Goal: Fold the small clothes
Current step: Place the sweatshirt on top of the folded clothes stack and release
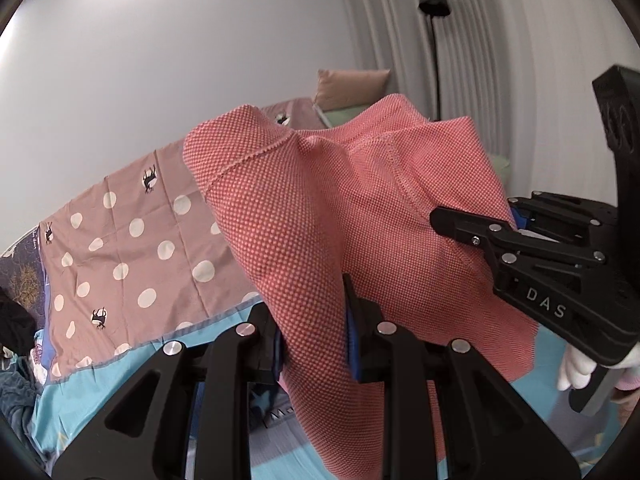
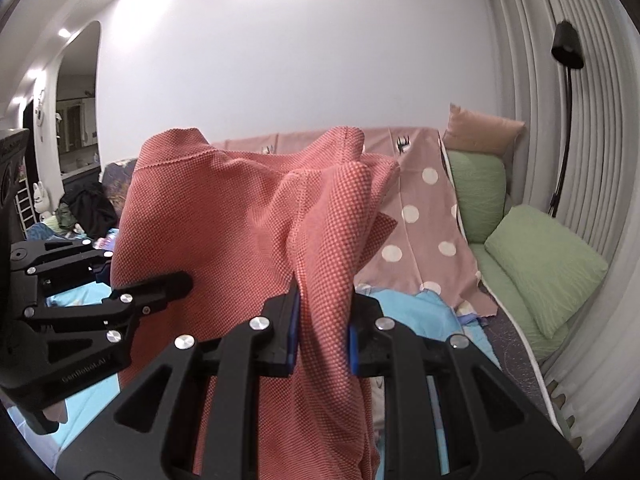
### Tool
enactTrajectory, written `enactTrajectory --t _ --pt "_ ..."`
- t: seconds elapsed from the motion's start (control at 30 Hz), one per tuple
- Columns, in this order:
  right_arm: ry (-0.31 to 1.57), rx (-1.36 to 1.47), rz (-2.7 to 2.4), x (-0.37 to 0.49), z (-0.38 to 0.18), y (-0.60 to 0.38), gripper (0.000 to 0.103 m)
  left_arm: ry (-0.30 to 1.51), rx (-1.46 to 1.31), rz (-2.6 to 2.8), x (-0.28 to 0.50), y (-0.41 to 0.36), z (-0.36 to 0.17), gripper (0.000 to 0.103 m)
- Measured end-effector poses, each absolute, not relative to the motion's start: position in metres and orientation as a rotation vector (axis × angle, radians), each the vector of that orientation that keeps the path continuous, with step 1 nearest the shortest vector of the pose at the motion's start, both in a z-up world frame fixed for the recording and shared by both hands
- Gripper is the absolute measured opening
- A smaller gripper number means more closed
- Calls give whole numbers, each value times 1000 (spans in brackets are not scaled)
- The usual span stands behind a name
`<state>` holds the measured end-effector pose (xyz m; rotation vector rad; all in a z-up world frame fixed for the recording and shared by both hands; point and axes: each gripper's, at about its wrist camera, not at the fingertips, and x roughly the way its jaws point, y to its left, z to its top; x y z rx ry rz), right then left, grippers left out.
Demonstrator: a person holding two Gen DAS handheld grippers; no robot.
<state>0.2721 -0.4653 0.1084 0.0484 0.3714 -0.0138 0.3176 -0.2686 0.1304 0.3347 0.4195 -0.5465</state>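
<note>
One red garment (image 1: 320, 208) hangs above the bed, pinched by two grippers. The left wrist view shows the left gripper (image 1: 316, 336) clamping a fold, the right gripper (image 1: 472, 228) biting the cloth's far edge, and a white-gloved hand (image 1: 576, 368). The right wrist view alone shows two green pillows (image 2: 544, 268) and a doorway (image 2: 76, 120); there the right gripper (image 2: 324, 340) squeezes bunched cloth.
</note>
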Motion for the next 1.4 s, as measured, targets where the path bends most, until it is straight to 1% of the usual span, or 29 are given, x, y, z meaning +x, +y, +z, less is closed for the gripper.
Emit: enactTrajectory --t 0.03,0.1,0.13,0.17,0.2,0.23,0.27,0.37,0.43,0.5,0.53,0.57,0.6,0.63,0.67,0.77,0.87,0.9,0.93,0.97,1.07,1.4 --pt "380 49 -17 286 102 -466 18 426 339 -526 330 -272 123 26" --pt "395 58 -19 314 87 -468 21 439 349 -473 357 -278 107 34" --pt "401 51 -42 328 79 -469 27 450 368 -429 374 -283 92 46" --pt "418 27 -101 345 67 -470 44 459 400 -370 386 -286 78 55" --pt "481 7 -181 363 49 -472 51 481 444 -298 401 -288 57 61" --pt "531 12 -217 372 35 -475 51 513 466 -275 409 -288 40 61" --pt "590 42 -232 381 13 -480 49 560 476 -270 416 -286 21 61" --pt "638 89 -192 375 -24 -483 49 638 479 -304 415 -274 -21 62" --pt "643 48 -179 355 -45 -476 48 622 466 -332 404 -263 -35 66" --pt "634 26 -161 334 -55 -467 49 623 430 -356 395 -255 -37 70" --pt "624 25 -147 320 -57 -461 53 625 414 -360 386 -251 -37 72" --pt "600 31 -132 302 -56 -455 62 622 399 -368 376 -249 -35 75" --pt "578 35 -133 288 -54 -448 69 618 385 -385 368 -249 -34 77" --pt "551 42 -145 275 -50 -445 80 610 367 -409 364 -247 -33 80" --pt "512 56 -166 254 -45 -440 88 593 346 -432 349 -244 -30 82" --pt "442 95 -198 211 -28 -439 98 553 297 -476 309 -240 -22 83" --pt "446 83 -215 172 -14 -430 100 543 222 -532 272 -227 -13 83" --pt "446 75 -228 161 -11 -427 101 544 198 -540 262 -221 -10 85" --pt "440 72 -239 147 -8 -423 101 543 173 -537 247 -214 -6 94" --pt "435 72 -243 134 -4 -420 101 537 162 -530 240 -210 -4 97" --pt "416 97 -238 100 3 -412 101 501 133 -545 200 -194 7 102" --pt "437 178 -250 20 15 -392 101 473 142 -458 101 -168 28 102"
